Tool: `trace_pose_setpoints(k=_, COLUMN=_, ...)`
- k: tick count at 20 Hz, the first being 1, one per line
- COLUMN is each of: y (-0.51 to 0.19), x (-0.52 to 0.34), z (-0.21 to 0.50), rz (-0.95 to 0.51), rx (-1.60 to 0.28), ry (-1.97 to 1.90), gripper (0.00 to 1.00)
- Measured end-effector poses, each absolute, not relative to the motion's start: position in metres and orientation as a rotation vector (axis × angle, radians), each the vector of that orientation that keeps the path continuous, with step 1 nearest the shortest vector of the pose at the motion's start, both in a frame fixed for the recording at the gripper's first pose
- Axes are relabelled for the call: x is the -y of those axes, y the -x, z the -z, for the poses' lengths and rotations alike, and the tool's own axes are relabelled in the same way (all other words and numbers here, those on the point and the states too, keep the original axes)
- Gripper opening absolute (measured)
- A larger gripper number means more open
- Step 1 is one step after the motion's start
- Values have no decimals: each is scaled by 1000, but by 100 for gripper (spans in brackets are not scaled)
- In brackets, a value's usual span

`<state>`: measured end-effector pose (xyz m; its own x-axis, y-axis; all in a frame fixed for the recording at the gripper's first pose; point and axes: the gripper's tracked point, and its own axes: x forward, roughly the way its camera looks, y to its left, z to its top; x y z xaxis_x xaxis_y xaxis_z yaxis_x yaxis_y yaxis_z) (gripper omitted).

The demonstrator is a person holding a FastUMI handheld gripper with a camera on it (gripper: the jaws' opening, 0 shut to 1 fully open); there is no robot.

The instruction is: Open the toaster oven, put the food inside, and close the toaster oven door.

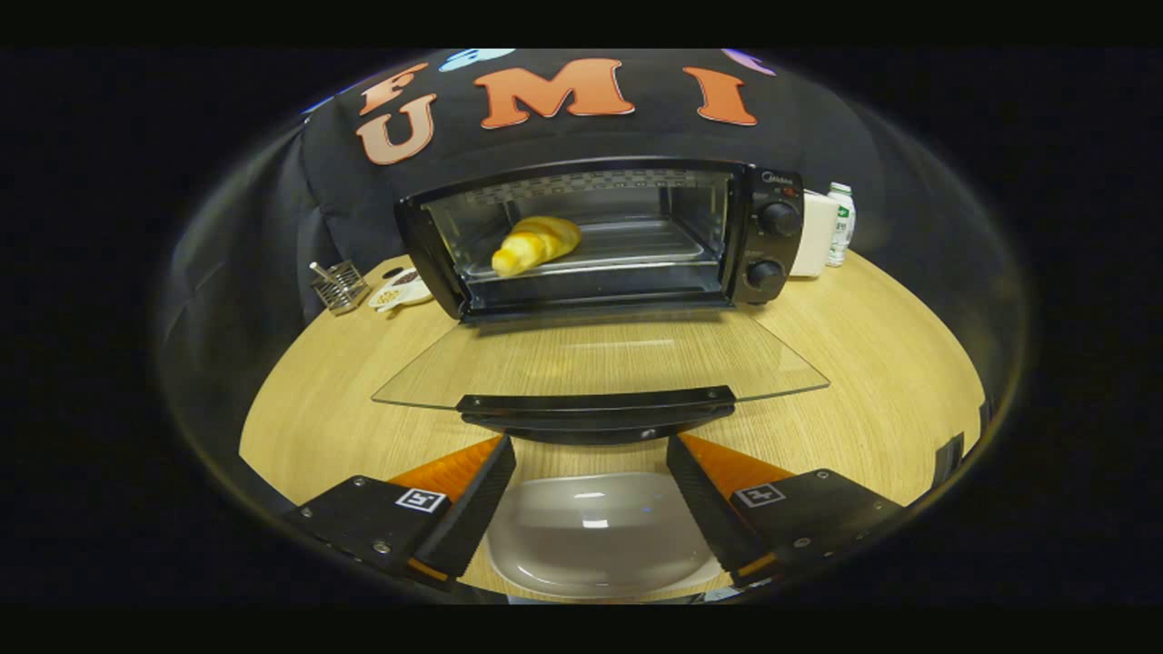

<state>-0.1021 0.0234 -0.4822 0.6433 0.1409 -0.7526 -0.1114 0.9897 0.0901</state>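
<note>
1. Gripper view: the toaster oven (600, 238) stands open on the table (872, 363); the croissant (536, 243) lies on the tray (636, 247) inside
2. The glass door (600, 363) lies flat, its handle (595, 411) just ahead of the gripper (591, 468), whose fingers are spread wide and hold nothing; a plate (595, 536) sits between them
3. Step in hand: closing. The next move likely calls for getting under the handle and swinging the door up

1. A staged recording booth rather than a lived-in kitchen: black cloth (636, 136) hangs as the wall right behind a round wooden table (863, 363).
2. Kitchen props sit on the table: a toaster oven (772, 245), a small wire rack (341, 284), a bottle (841, 222).
3. The gripper (591, 477), fingers spread and empty, marks it as a data-collection setup.
</note>
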Motion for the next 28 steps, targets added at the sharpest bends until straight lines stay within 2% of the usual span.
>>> trace_pose_setpoints(k=11, y=16, x=-32, z=404, rz=-86, rx=-679, ry=-107, gripper=100)
trace_pose_setpoints(k=19, y=-30, x=-33, z=345, rz=-101, rx=-552, ry=-107, gripper=99)
trace_pose_setpoints(k=24, y=-44, x=-38, z=284, rz=-119, rx=-475, ry=-103, gripper=99)
trace_pose_setpoints(k=28, y=-64, x=-36, z=209, rz=-124, rx=-370, ry=-45, gripper=99)
